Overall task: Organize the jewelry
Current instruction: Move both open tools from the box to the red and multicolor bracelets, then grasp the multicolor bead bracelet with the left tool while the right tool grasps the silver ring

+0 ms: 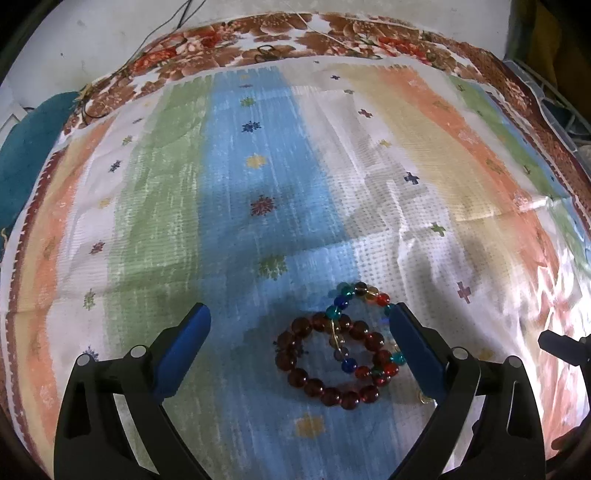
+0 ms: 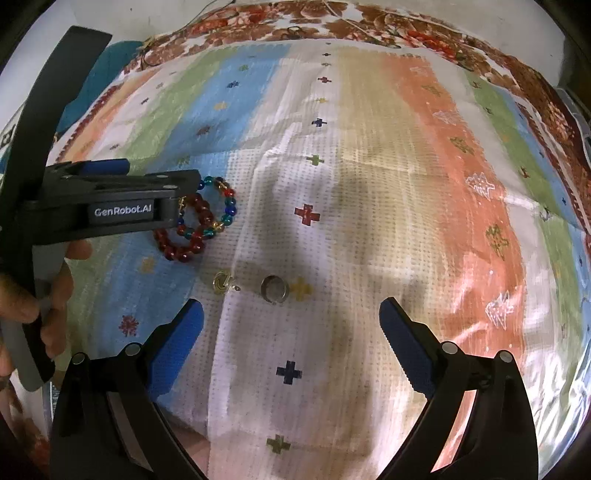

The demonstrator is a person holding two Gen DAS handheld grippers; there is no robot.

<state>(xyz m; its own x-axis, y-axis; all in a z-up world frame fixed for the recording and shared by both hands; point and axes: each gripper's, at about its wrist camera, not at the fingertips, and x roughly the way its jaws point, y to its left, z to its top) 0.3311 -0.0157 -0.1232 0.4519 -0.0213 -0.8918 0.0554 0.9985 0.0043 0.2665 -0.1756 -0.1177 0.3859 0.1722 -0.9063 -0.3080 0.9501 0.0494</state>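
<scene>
A dark red bead bracelet [image 1: 325,363] lies on the striped cloth, overlapped by a multicoloured bead bracelet [image 1: 360,325]. My left gripper [image 1: 299,314] hovers open over them, its right finger against the coloured beads. In the right wrist view the same red bracelet [image 2: 181,240] and coloured bracelet [image 2: 221,206] lie under the left gripper [image 2: 162,173]. A silver ring [image 2: 274,290] and a small gold earring [image 2: 221,282] lie just ahead of my open right gripper [image 2: 291,314], which holds nothing.
The striped cloth [image 1: 258,184] covers a floral sheet [image 1: 332,33]. A teal cushion [image 1: 26,147] sits at the far left. A person's hand [image 2: 22,295] grips the left tool's handle. Thin cables [image 1: 177,22] trail at the back.
</scene>
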